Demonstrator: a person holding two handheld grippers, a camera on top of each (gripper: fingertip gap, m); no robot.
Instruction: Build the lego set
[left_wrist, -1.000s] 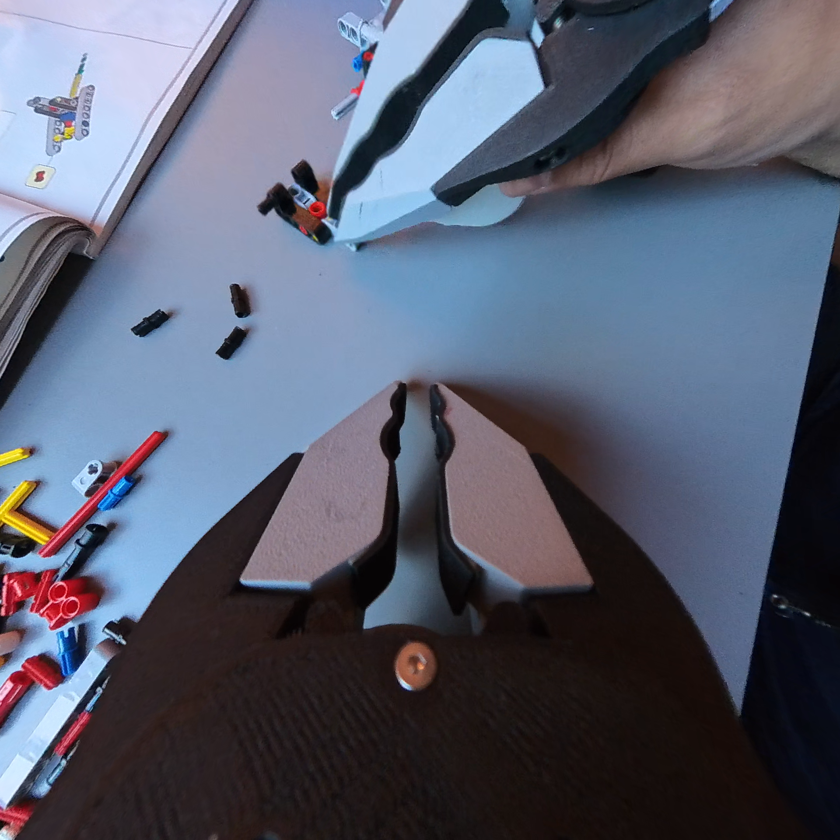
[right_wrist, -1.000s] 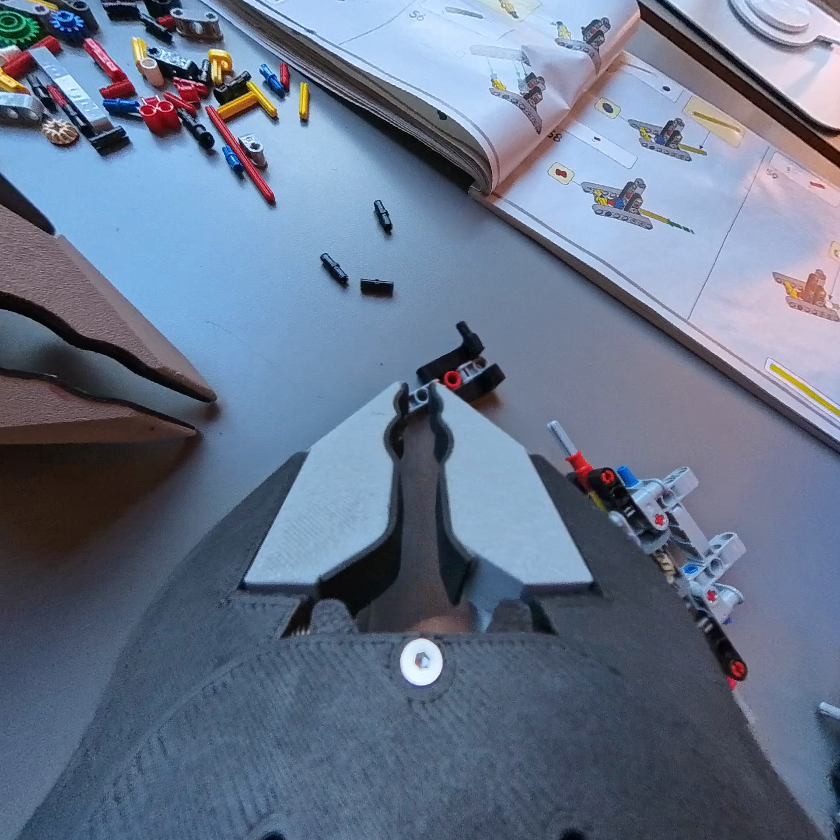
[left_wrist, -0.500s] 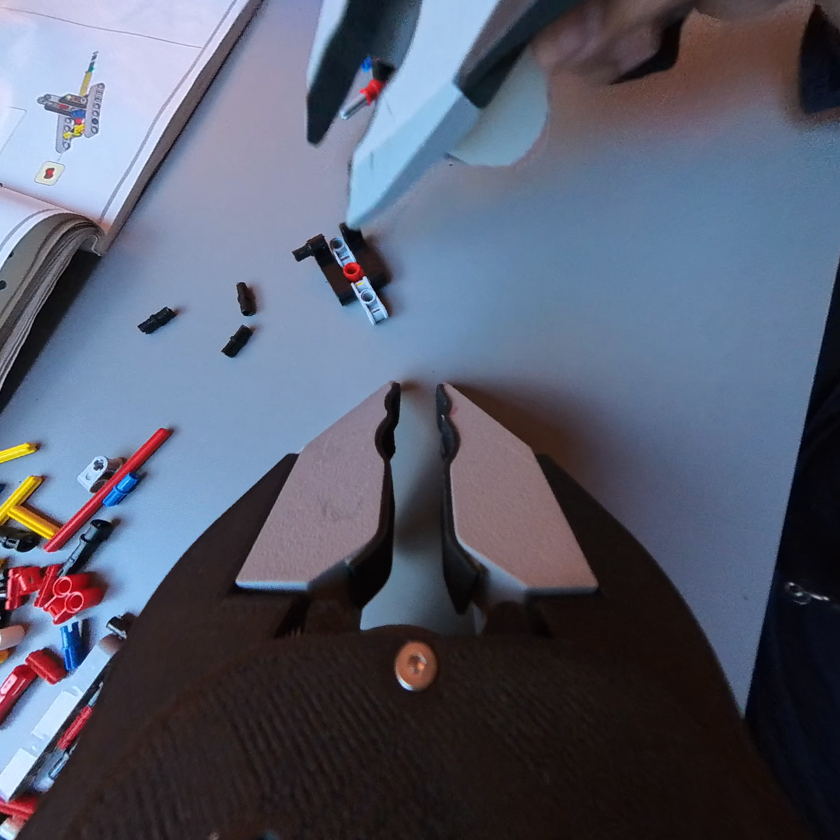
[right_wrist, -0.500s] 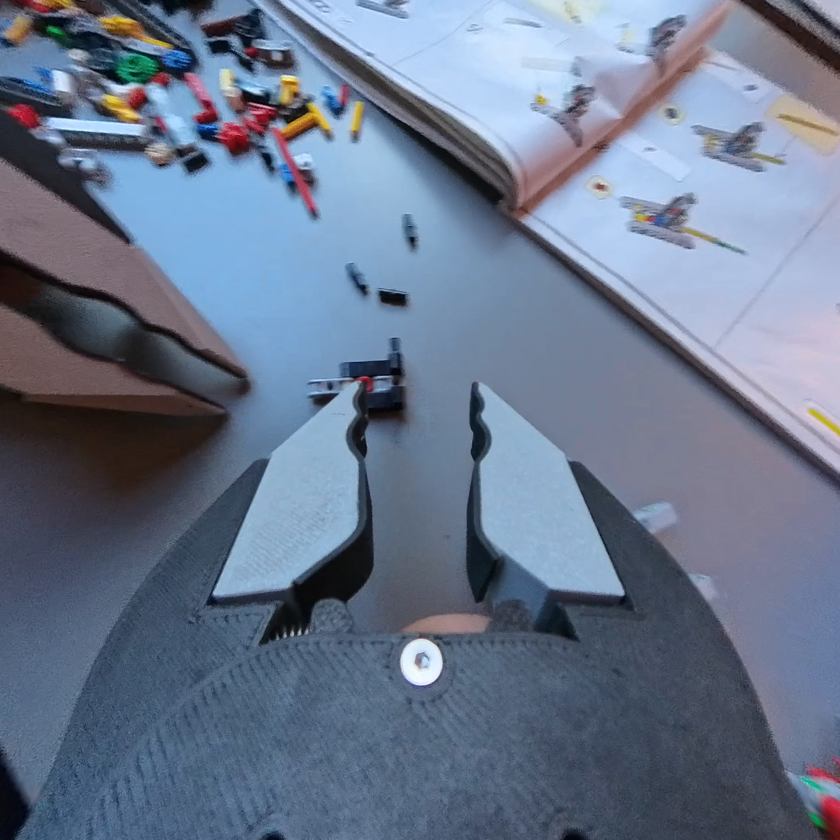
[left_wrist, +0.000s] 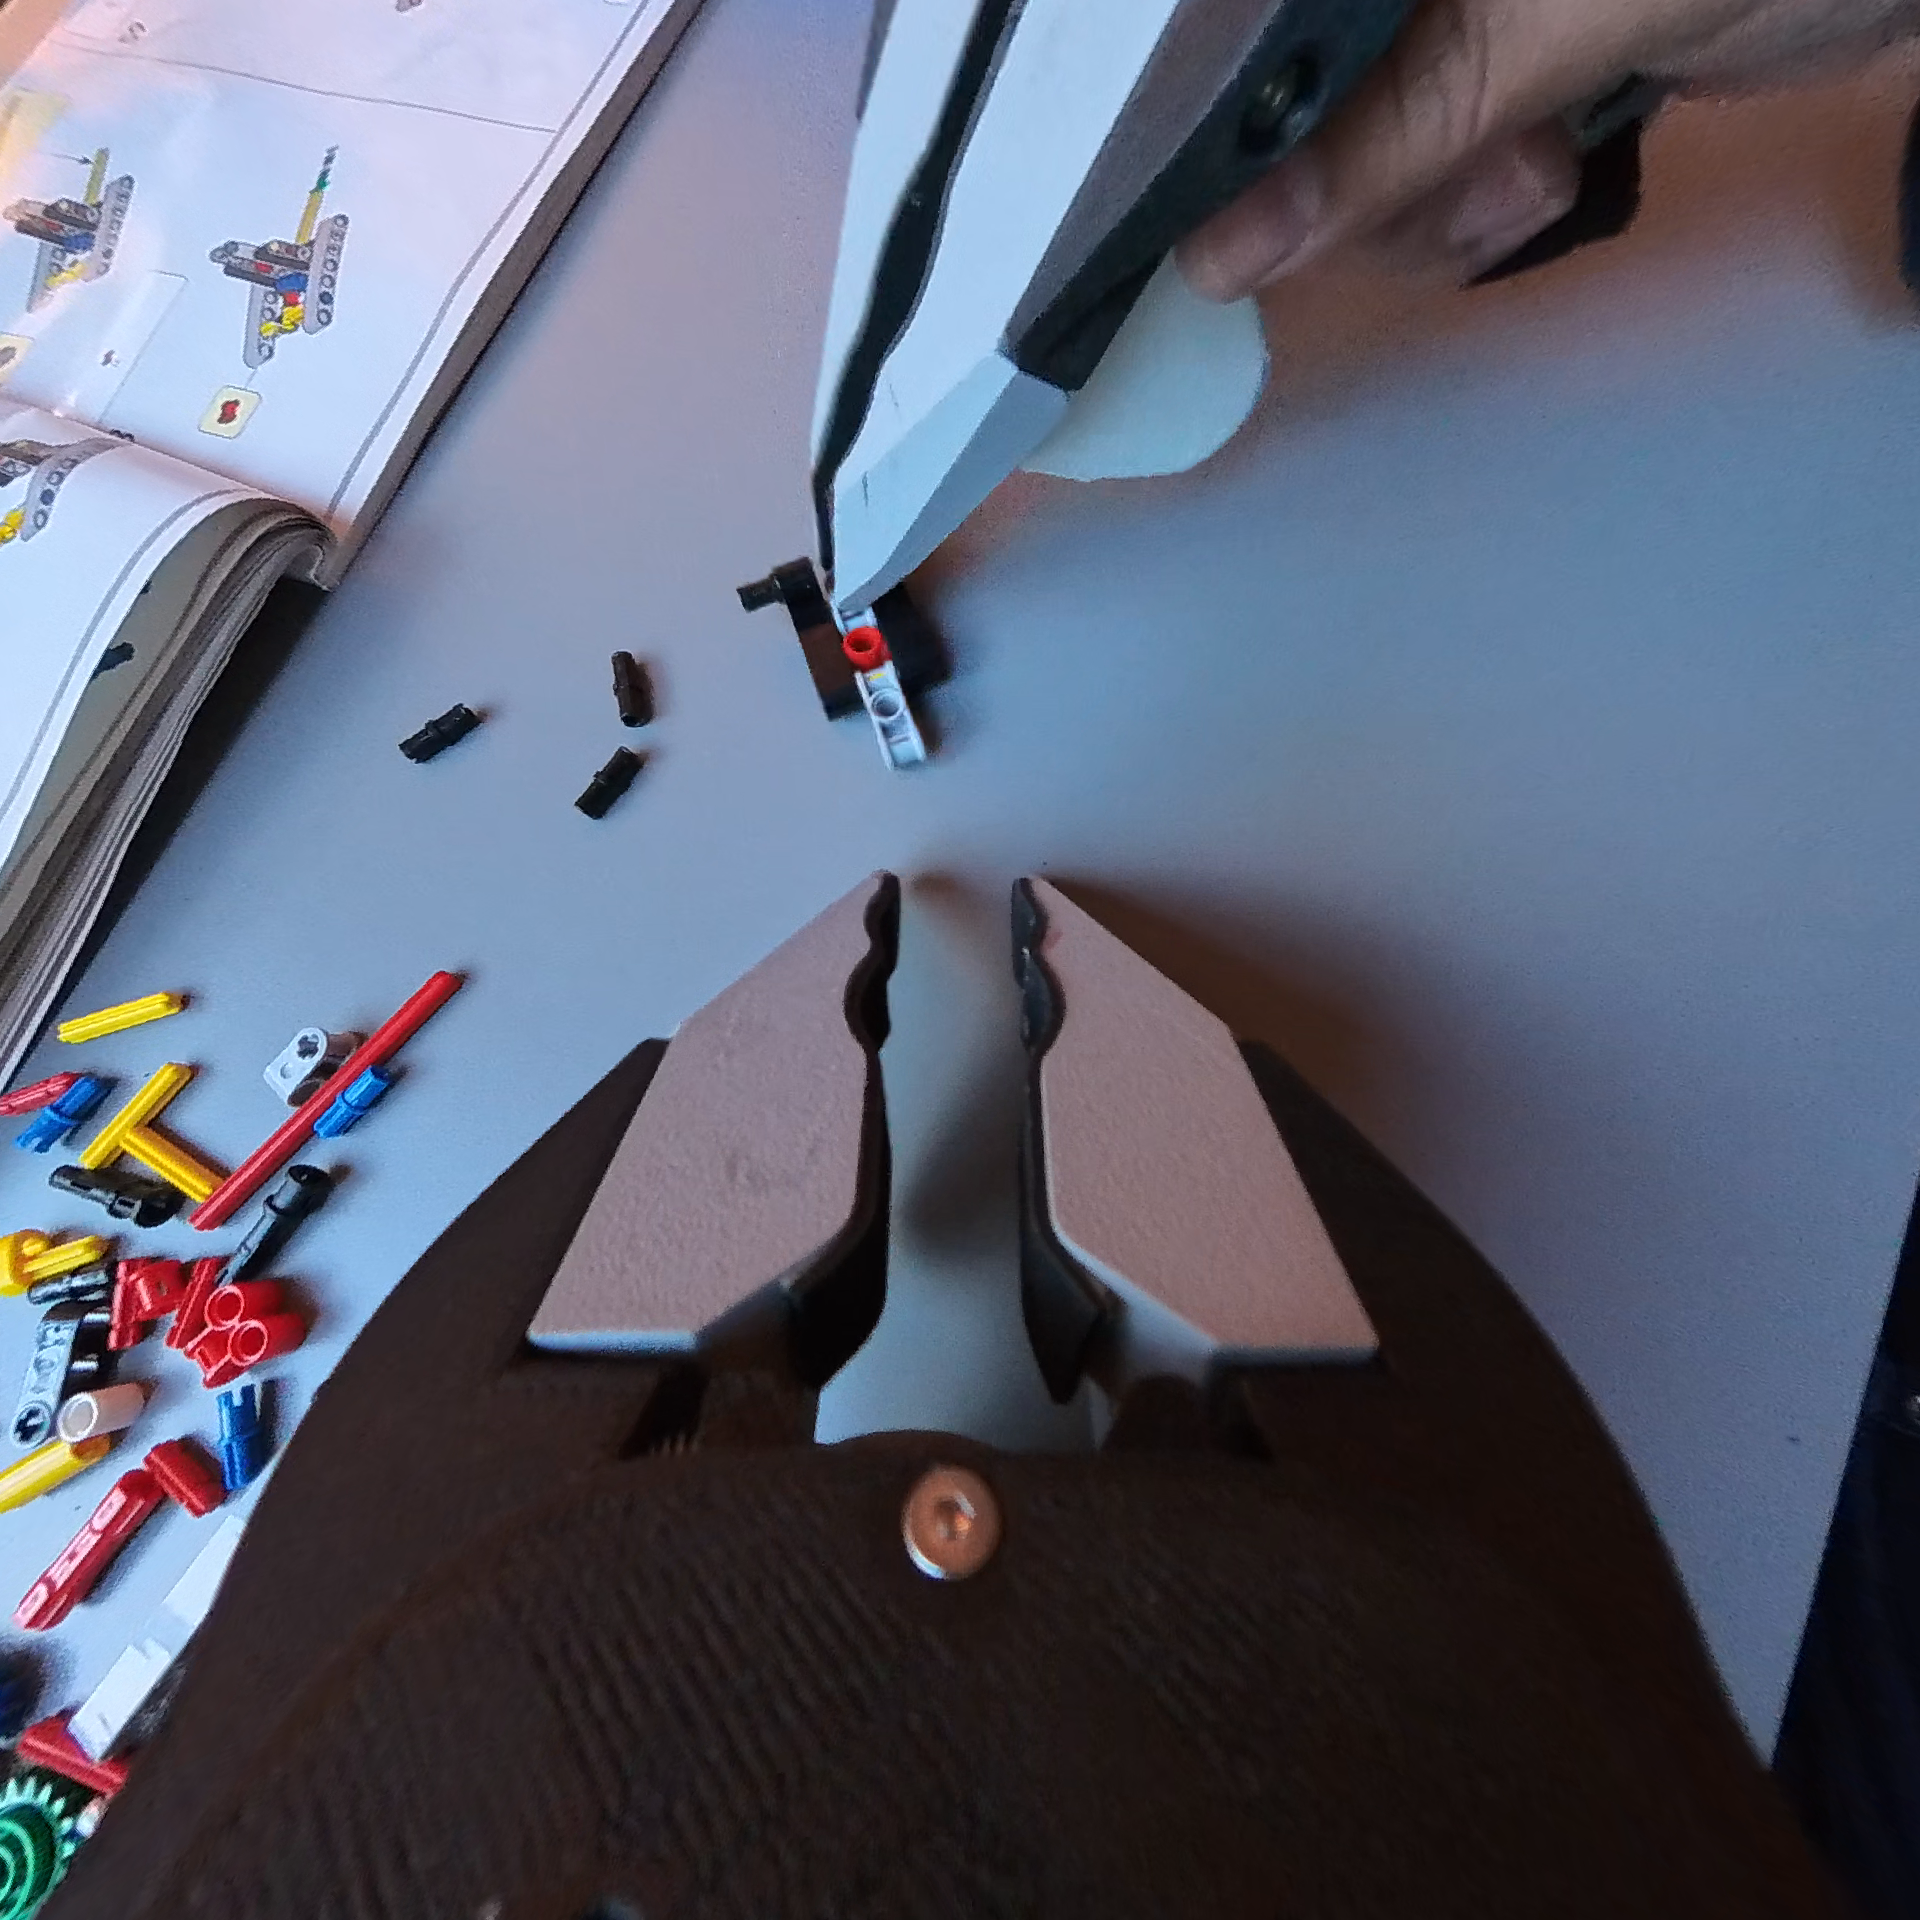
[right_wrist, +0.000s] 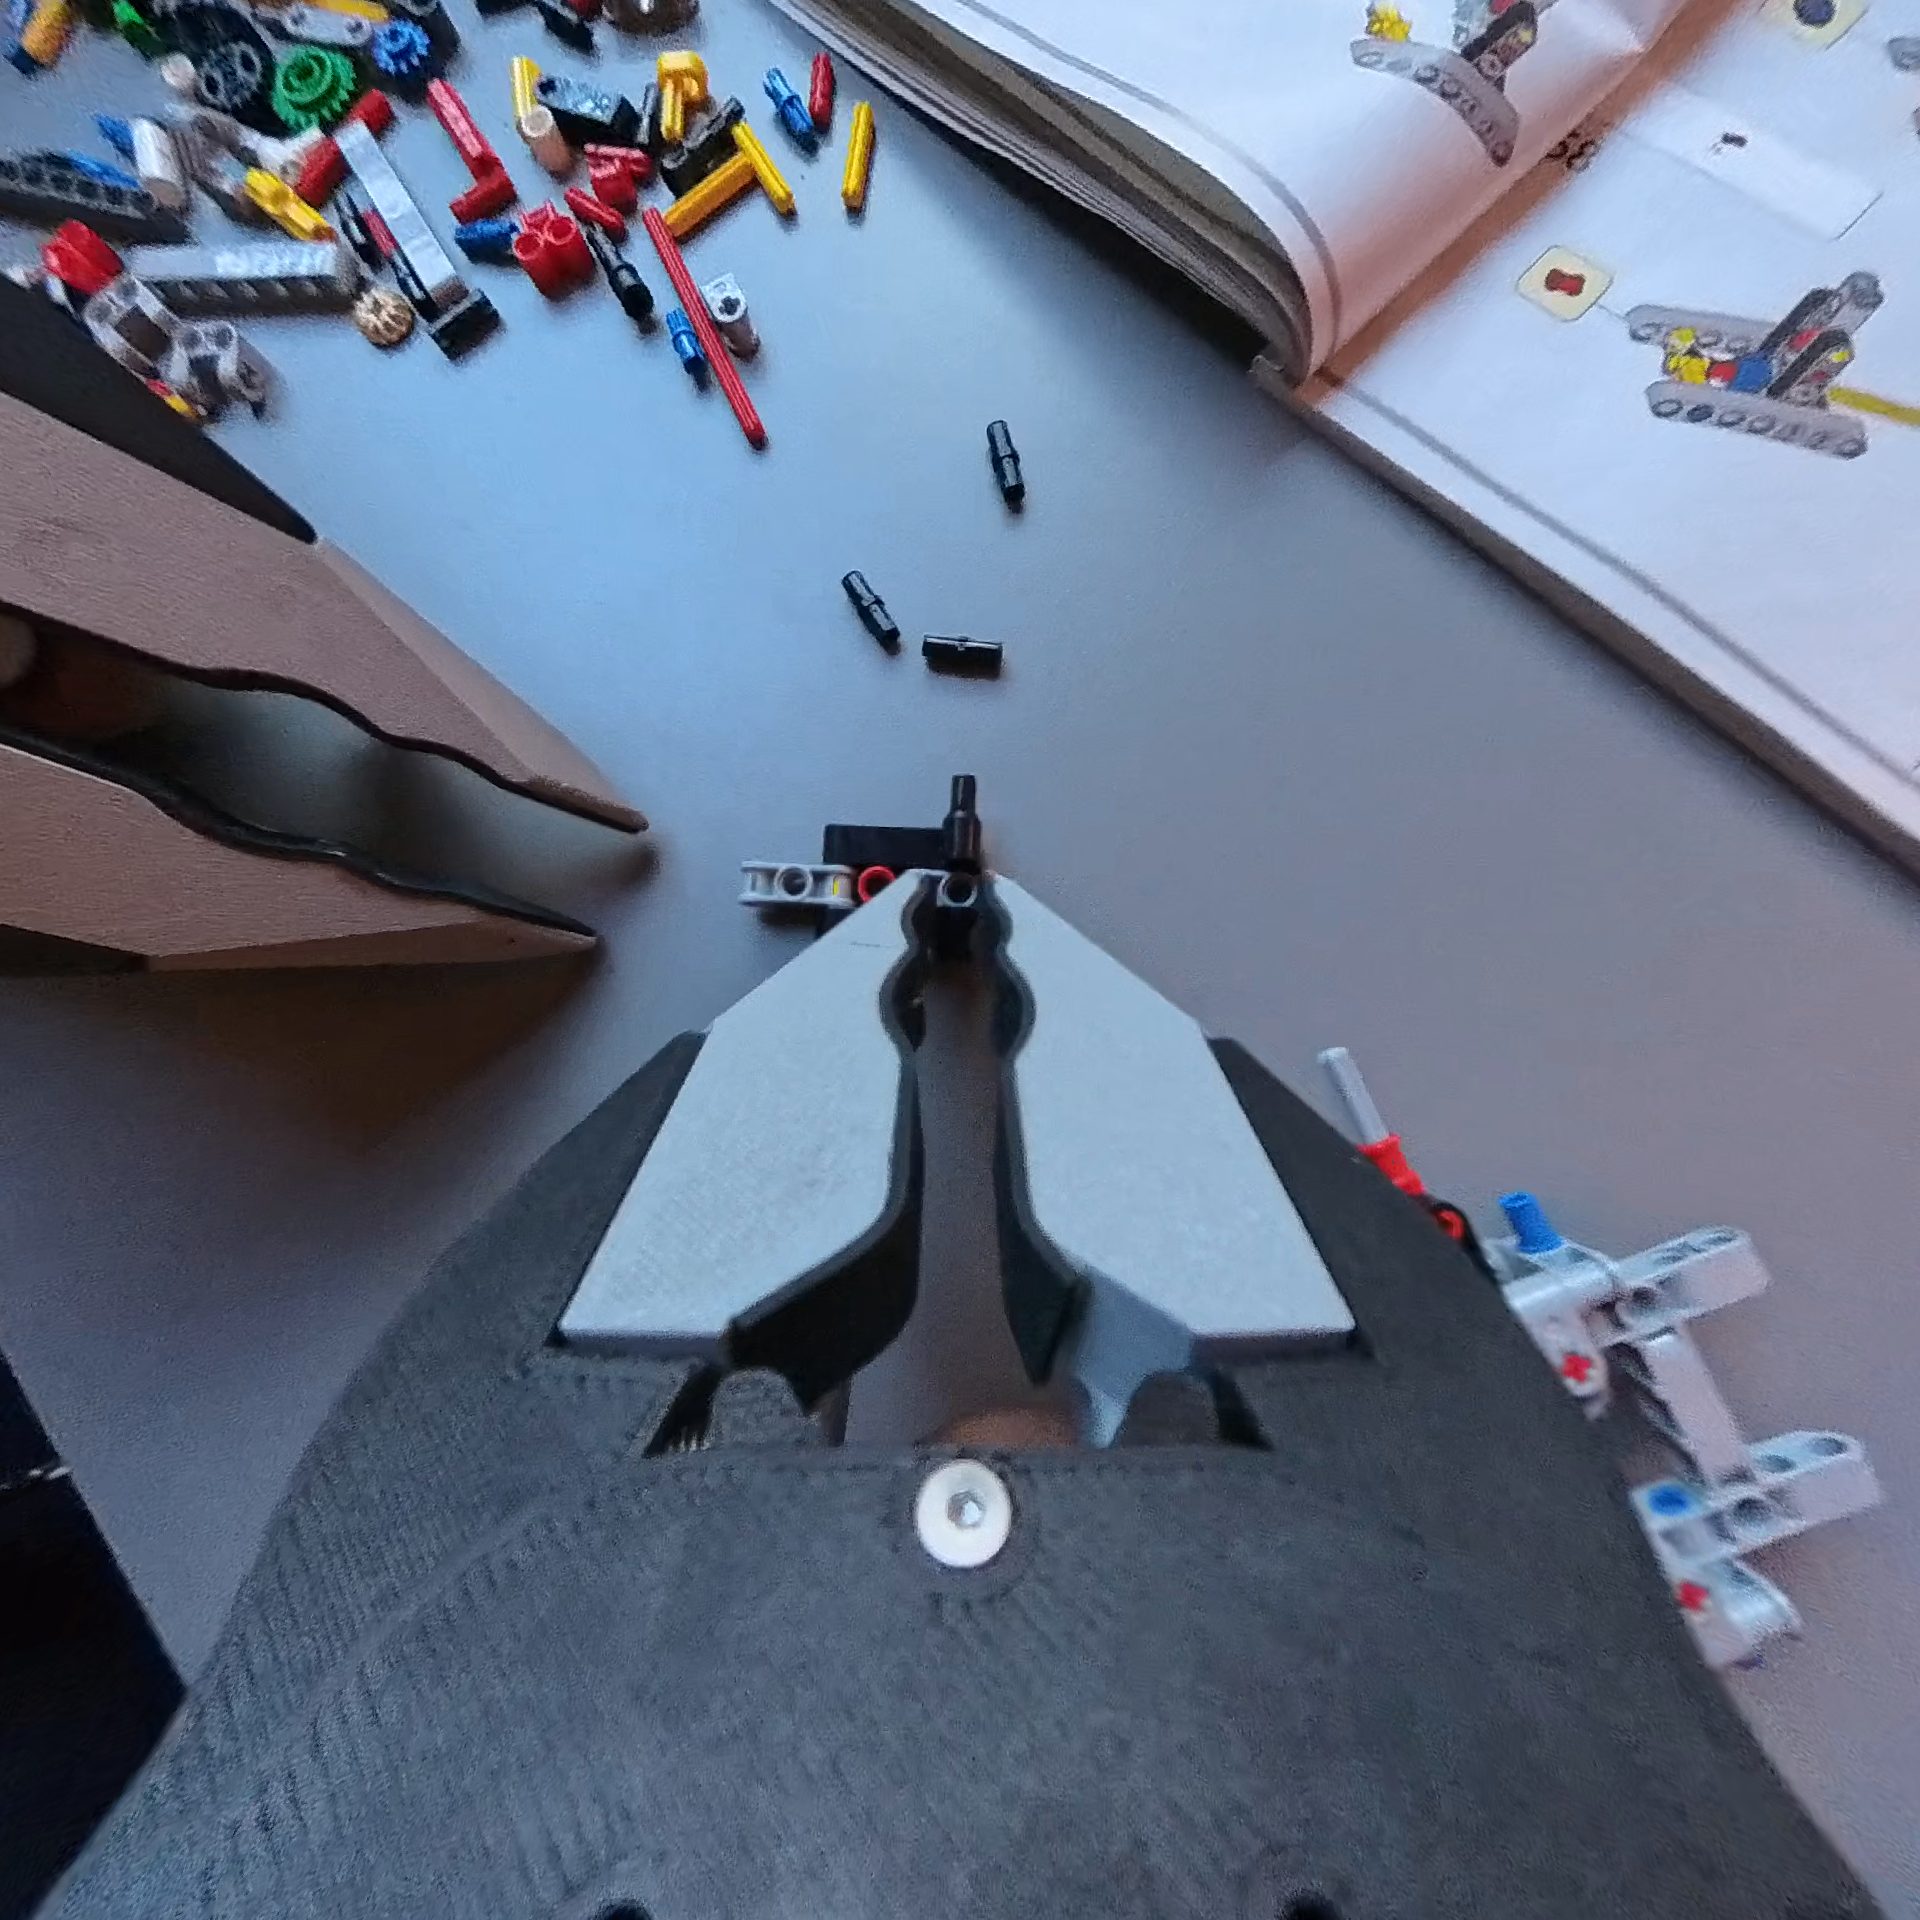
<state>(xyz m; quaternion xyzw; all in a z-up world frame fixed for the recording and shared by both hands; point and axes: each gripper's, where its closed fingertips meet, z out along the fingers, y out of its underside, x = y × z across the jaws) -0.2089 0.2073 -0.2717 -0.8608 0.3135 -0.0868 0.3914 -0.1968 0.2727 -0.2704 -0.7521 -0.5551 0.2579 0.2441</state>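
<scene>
Right gripper is clamping its fingertips on the end of a small black-and-grey brick assembly resting on the grey table. Left gripper is hovering with jaws slightly apart, nothing between them, bare table ahead. Three black pins are lying beyond; loose parts pile far left, open instruction booklet far right.

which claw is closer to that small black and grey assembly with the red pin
Right. The right claw is closed on one end of the small assembly; the left claw sits open, short of it, touching nothing.
</scene>
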